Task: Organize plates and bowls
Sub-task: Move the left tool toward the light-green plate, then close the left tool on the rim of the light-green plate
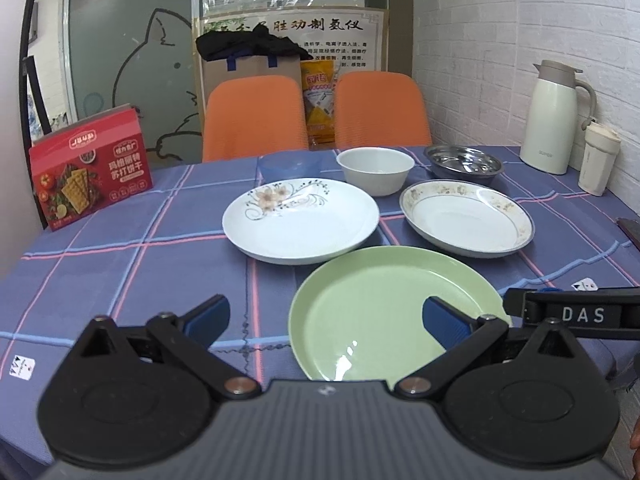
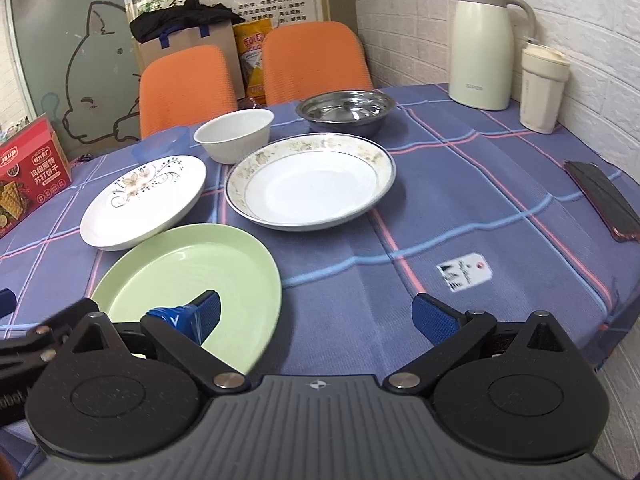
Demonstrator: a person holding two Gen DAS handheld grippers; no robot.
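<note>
Plates lie loose near the table's front edge: both grippers, left gripper (image 1: 326, 320) and right gripper (image 2: 316, 314), gape empty, so pinch the green plate (image 1: 384, 304) squarely by its rim.

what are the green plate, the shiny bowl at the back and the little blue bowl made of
Green plate: probably melamine or glazed ceramic; opaque, uniform colour, glossy glare spots.
Shiny bowl: looks like stainless steel; its mirror-like grey surface reflects the room.
Blue bowl: likely plastic; translucent, the cloth tone shows through it.
</note>
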